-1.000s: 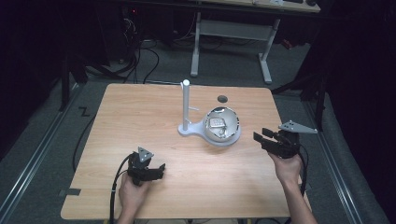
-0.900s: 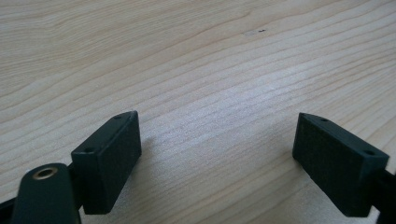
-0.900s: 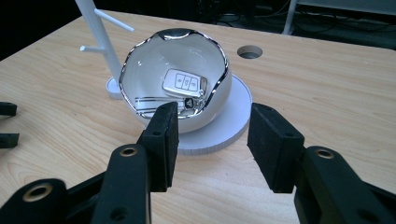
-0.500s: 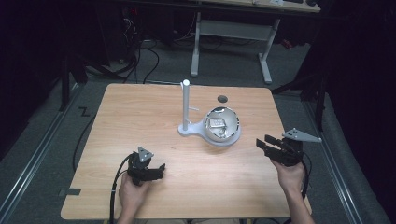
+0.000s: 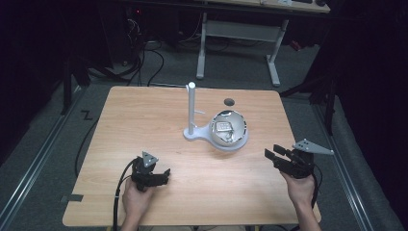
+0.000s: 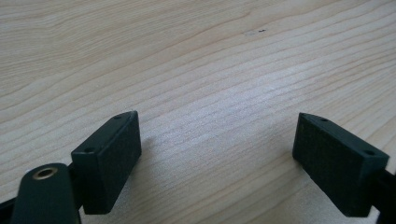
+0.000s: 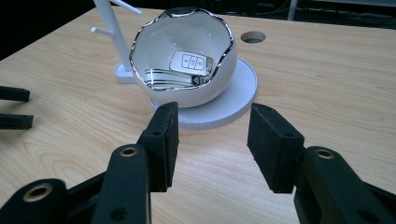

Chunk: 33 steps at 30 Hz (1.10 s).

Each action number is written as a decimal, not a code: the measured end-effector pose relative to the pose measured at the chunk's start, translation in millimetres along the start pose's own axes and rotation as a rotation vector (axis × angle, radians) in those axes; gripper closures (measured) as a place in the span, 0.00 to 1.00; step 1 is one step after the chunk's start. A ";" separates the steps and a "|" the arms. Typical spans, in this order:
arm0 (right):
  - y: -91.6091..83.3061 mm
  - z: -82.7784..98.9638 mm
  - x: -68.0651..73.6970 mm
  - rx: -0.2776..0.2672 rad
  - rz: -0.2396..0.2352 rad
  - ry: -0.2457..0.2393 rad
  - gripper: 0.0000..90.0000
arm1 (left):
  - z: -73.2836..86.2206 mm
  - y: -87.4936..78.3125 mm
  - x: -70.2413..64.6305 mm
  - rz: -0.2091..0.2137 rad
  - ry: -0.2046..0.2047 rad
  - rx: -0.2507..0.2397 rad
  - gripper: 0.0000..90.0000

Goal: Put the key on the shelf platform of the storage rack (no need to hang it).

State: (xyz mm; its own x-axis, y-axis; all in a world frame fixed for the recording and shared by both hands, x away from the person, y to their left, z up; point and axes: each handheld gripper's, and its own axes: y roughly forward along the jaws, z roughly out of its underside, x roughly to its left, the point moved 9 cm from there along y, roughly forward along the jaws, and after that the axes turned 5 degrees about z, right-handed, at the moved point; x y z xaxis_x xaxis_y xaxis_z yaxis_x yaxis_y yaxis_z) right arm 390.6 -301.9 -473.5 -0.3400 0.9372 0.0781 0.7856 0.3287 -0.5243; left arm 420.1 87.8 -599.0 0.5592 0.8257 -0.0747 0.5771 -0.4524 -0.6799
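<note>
The white bowl (image 7: 183, 65) sits mid-table on its stand, a key fob (image 7: 191, 61) inside, half hidden by the rim. Right gripper (image 7: 212, 140) and left gripper (image 6: 219, 154) gape empty.

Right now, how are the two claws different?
The left claw sits low at the table's near edge, facing bare wood; the right claw points at the bowl with the car key inside. The left claw's jaws look wider apart than the right claw's. Both are black, open and empty.
</note>
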 end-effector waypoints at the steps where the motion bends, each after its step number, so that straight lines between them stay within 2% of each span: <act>1: -0.6 0.9 0.9 0.000 -0.001 0.005 0.60 | 0.0 0.0 0.0 0.000 0.000 0.000 0.18; 13: -1.5 12.2 11.4 -0.003 -0.022 0.005 0.60 | 0.0 0.0 0.0 0.000 0.000 0.000 0.18; 33: 13.0 31.1 30.7 0.033 -0.066 0.004 0.60 | 0.0 0.0 -0.1 0.000 0.000 0.000 0.18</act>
State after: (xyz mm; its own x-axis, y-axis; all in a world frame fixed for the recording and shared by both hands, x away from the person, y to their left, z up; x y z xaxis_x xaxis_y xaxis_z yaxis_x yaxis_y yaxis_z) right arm 374.4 -272.5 -504.3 -0.3883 0.9141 0.1167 0.7443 0.3857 -0.5452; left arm 420.1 87.8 -599.0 0.5591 0.8257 -0.0753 0.5770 -0.4527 -0.6798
